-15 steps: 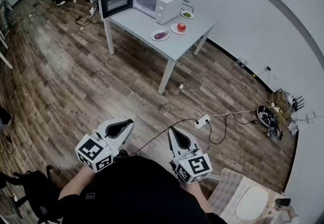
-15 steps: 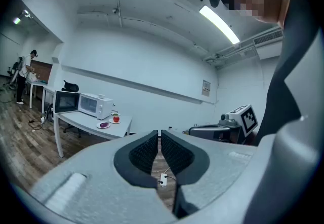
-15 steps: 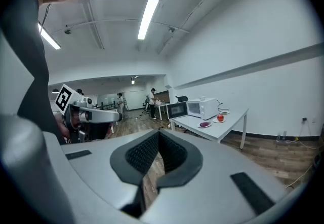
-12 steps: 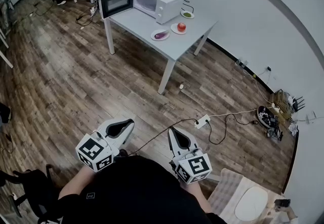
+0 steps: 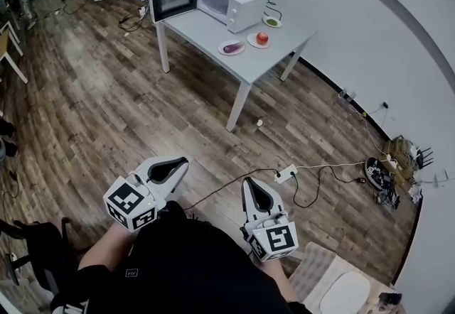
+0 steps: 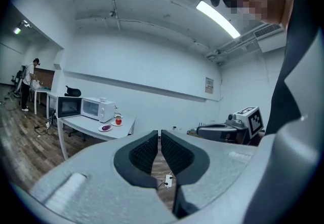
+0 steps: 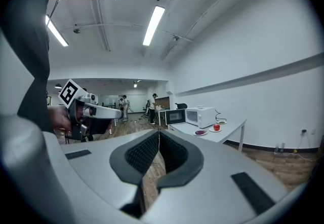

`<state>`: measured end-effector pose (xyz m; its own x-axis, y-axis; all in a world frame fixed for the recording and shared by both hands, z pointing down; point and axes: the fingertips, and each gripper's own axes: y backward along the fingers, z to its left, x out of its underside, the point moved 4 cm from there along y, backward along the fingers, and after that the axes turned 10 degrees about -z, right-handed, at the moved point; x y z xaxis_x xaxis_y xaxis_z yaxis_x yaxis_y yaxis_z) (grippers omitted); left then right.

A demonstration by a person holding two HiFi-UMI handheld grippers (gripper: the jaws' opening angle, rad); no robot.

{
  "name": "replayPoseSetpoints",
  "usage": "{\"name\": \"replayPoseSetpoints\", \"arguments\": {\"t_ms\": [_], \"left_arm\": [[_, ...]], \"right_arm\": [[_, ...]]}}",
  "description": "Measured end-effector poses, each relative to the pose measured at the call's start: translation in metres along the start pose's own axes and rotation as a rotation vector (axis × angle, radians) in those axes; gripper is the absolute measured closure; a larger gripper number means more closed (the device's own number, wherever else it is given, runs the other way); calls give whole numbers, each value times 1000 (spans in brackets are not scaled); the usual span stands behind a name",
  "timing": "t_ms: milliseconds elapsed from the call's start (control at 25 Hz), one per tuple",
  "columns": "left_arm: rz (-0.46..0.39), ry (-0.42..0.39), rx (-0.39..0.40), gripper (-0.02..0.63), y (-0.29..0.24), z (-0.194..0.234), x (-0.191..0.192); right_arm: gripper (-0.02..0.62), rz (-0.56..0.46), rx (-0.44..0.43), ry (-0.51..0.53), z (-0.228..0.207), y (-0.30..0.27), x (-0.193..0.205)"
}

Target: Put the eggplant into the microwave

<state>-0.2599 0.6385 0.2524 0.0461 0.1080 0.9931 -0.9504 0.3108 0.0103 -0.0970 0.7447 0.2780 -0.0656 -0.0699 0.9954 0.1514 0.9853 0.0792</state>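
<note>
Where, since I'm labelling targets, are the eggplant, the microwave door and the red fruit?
eggplant (image 5: pixel 232 47), head view, middle of its purple body.
microwave door (image 5: pixel 173 1), head view, its dark window.
red fruit (image 5: pixel 262 38), head view, its top.

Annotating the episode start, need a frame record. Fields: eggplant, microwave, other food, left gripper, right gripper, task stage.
eggplant: eggplant lies on a white plate on the table, outside the microwave
microwave: microwave at the table's far end, door swung open
other food: red fruit on its own plate beside the eggplant's
left gripper: left gripper jaws together, empty, over the floor
right gripper: right gripper jaws together, empty, over the floor
task stage: not started; both grippers far from the table
</note>
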Motion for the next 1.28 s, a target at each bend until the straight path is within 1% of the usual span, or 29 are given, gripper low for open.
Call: {"name": "replayPoseSetpoints", "arguments": {"t_ms": [120, 240, 400, 520, 680, 840, 1120, 1280], "left_arm": [[-13, -2, -17, 578, 0, 2, -2], [-23, 9, 3, 578, -3, 2, -1], [-5, -33, 23, 578, -15, 8, 2], [-3, -38, 33, 578, -29, 22, 4], [-14, -36, 38, 578, -52, 54, 3], [-20, -41, 43, 578, -78, 85, -3], [-21, -26, 52, 578, -117, 148, -10], [-29, -28, 33, 578, -130, 190, -13]], "right_arm": [[578, -4, -18, 1, 0, 1, 2], [577, 4, -38, -6, -1, -3, 6], [577, 13, -47, -12, -9, -15, 10], [577, 14, -46, -3, -19, -30, 10], [577, 23, -31, -2, -37, -61, 14], [577, 32, -35, 7, -55, -96, 14], [577, 63, -22, 29, -84, -167, 16], [577, 72, -10, 46, -97, -207, 18]]}}
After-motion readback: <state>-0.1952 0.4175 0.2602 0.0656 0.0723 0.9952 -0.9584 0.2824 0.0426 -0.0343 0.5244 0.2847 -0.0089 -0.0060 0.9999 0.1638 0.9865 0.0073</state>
